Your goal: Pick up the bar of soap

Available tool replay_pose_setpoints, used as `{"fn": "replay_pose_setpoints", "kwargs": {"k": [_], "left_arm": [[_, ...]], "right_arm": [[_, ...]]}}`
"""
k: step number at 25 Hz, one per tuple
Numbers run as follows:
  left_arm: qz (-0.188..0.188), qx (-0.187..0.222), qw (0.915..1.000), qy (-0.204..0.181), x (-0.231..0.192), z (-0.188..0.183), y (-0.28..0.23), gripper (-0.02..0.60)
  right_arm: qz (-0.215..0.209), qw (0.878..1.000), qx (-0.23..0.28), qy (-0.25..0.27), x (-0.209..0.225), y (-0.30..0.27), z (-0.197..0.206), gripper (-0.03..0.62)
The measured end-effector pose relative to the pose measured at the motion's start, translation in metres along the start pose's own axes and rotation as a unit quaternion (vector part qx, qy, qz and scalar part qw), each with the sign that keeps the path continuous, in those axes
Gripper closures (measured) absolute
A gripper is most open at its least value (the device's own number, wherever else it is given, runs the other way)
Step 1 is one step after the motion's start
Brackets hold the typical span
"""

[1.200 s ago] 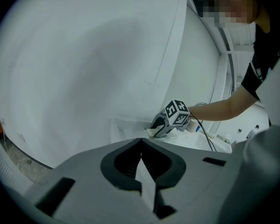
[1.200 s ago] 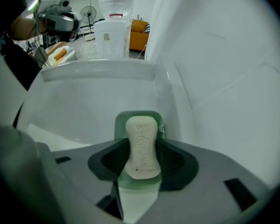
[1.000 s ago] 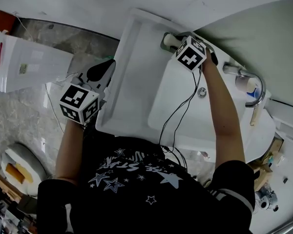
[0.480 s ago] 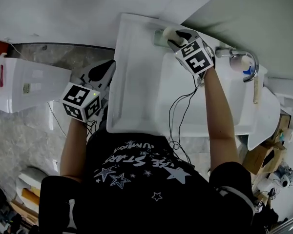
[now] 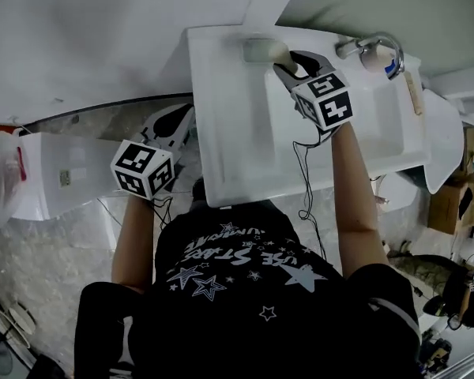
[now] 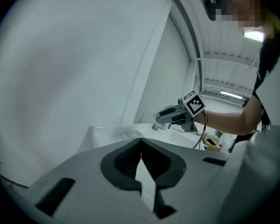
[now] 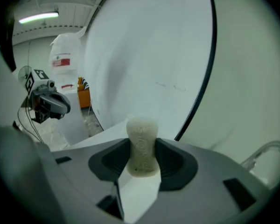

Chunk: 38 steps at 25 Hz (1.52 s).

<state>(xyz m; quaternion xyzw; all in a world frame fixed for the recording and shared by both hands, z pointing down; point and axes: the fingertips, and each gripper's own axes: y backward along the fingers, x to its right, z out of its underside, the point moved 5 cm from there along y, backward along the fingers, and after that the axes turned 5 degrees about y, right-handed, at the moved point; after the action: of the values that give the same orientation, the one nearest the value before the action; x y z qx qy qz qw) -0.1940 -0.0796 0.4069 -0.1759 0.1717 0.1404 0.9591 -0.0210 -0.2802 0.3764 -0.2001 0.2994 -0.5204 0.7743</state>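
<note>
white porcelain fills the top of the head view: the sink [image 5: 221, 133] sits against the wall, with a tap [image 5: 377, 47] at its far right corner. my right claw [image 5: 288, 63] reaches over the back rim, and the pale soap [image 5: 279, 52] shows at its tip, just beside a grey soap dish [image 5: 257, 50]. my left claw [image 5: 176, 119] hangs off the sink's left side, over the floor, well apart from the soap.

in the left gripper view, the left claw [image 6: 141, 143] is clenched, its jaws meeting at the tips with nothing between them. beyond it i see the sink's rim [image 6: 107, 133], and further right the right claw [image 6: 164, 117] held above the sink.

in the right gripper view, the right claw [image 7: 141, 149] is grasping the soap [image 7: 141, 139]. the bar stands on end between the two dark pads, pressed on both sides, with its rounded top poking out past the jaws. the left claw [image 7: 49, 102] shows far off at the left edge and the tap [image 7: 266, 154] curves in at the lower right.
</note>
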Motion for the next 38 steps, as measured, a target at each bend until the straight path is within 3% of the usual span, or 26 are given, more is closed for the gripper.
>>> {"fn": "replay_pose_setpoints", "kwargs": {"k": [9, 17, 26, 38], "left_arm": [[0.102, -0.052, 0.9930, -0.029, 0.017, 0.023, -0.001, 0.572], [0.124, -0.068, 0.9895, -0.029, 0.041, 0.040, -0.004, 0.572], [0.123, -0.070, 0.9890, -0.043, 0.099, 0.058, 0.005, 0.572], [0.114, -0.059, 0.9901, -0.057, 0.167, 0.090, 0.052, 0.572]], "right_arm": [[0.071, 0.987, 0.023, -0.143, -0.053, 0.065, 0.049, 0.416], [0.102, 0.964, 0.060, -0.237, -0.083, 0.104, 0.093, 0.415], [0.096, 0.957, 0.094, -0.258, -0.111, 0.144, 0.124, 0.415], [0.081, 0.960, 0.107, -0.244, -0.158, 0.201, 0.148, 0.416]]}}
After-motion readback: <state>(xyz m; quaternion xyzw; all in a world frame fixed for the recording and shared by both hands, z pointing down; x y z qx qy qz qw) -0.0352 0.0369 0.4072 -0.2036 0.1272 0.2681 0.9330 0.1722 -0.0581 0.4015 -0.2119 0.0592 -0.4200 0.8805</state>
